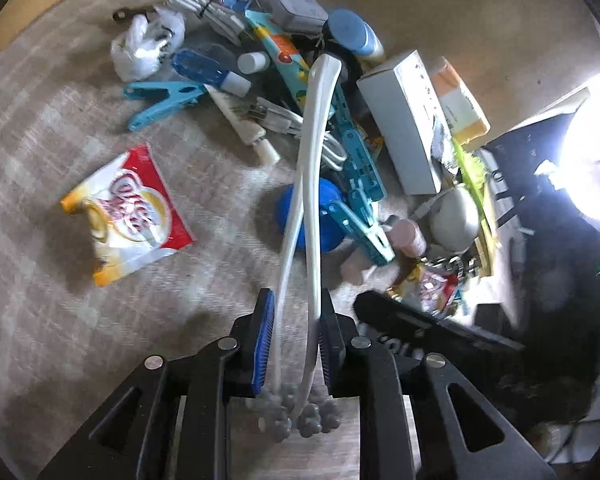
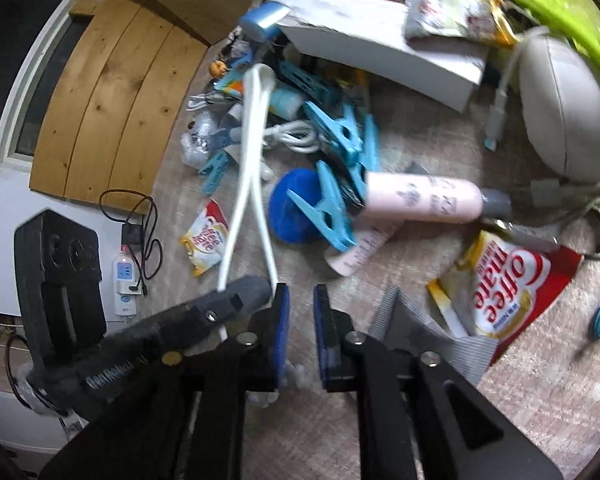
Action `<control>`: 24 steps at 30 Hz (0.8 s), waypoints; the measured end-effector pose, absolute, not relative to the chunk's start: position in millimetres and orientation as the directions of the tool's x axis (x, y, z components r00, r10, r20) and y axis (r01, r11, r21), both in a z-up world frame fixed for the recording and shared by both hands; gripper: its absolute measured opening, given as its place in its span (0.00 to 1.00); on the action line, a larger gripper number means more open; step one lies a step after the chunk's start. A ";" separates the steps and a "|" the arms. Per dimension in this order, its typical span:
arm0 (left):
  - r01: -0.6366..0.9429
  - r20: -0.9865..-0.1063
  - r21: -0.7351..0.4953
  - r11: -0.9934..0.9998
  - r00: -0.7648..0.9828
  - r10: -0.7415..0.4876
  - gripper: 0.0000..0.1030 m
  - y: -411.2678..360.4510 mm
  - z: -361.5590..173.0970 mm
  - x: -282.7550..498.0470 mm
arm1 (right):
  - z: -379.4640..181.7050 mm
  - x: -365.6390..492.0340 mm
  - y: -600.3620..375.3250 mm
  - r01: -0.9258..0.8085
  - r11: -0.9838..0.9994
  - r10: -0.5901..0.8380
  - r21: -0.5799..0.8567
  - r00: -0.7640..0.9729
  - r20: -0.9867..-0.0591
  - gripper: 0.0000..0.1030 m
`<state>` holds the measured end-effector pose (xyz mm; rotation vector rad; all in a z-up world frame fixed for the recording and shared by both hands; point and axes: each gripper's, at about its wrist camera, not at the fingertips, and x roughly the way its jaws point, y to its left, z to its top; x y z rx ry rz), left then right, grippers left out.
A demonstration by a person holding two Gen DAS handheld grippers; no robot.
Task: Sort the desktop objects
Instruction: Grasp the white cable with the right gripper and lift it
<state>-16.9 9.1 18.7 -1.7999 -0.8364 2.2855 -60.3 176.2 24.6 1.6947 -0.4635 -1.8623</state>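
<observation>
My left gripper (image 1: 296,312) is shut on a long white two-armed massager (image 1: 306,200) with grey knobs at its near end; its looped tip points at the pile. It also shows in the right wrist view (image 2: 250,152), with the left gripper's black body (image 2: 204,312) beside my right gripper (image 2: 302,300), which is open and empty above the cloth. A pile of desktop objects lies ahead: blue clothespins (image 2: 332,136), a blue round lid (image 2: 296,200), a pink bottle (image 2: 424,198), white cables (image 1: 204,6).
Coffee-mate sachets lie apart on the cloth (image 1: 128,208) and near my right gripper (image 2: 508,288). A white box (image 1: 408,120), an orange-white box (image 1: 460,100), a grey mouse (image 2: 560,108) and a bright lamp (image 1: 592,152) stand at the right. The table's wooden edge (image 2: 108,100) is left.
</observation>
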 end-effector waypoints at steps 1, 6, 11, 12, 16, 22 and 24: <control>0.235 -0.867 -0.477 -0.847 -0.281 0.410 0.17 10.1 17.9 -16.7 | 27.2 -61.2 172.7 0.184 -0.775 -0.619 0.604 -0.034 -0.785 0.19; 0.204 -0.854 -0.497 -0.843 -0.286 0.434 0.16 7.9 19.9 -8.8 | 35.7 -66.4 163.5 0.173 -0.774 -0.624 0.610 -0.043 -0.780 0.21; 0.158 -0.833 -0.532 -0.832 -0.273 0.481 0.16 17.1 20.1 -1.1 | 46.2 -70.2 146.7 0.197 -0.773 -0.621 0.604 -0.039 -0.783 0.27; 0.152 -0.831 -0.535 -0.831 -0.269 0.486 0.16 18.7 20.5 -0.2 | 46.5 -70.1 141.6 0.206 -0.779 -0.610 0.592 -0.034 -0.791 0.27; 0.141 -0.831 -0.533 -0.834 -0.272 0.485 0.24 14.3 27.4 4.4 | 37.6 -69.8 129.5 0.232 -0.835 -0.516 0.499 -0.014 -0.856 0.25; 0.182 -0.832 -0.524 -0.832 -0.317 0.454 0.37 -13.6 37.5 7.0 | 27.7 -62.5 155.1 0.186 -0.827 -0.540 0.531 0.005 -0.842 0.20; 0.188 -0.842 -0.511 -0.839 -0.308 0.444 0.36 -13.5 33.7 2.9 | 25.4 -61.1 167.7 0.163 -0.835 -0.534 0.526 -0.005 -0.846 0.20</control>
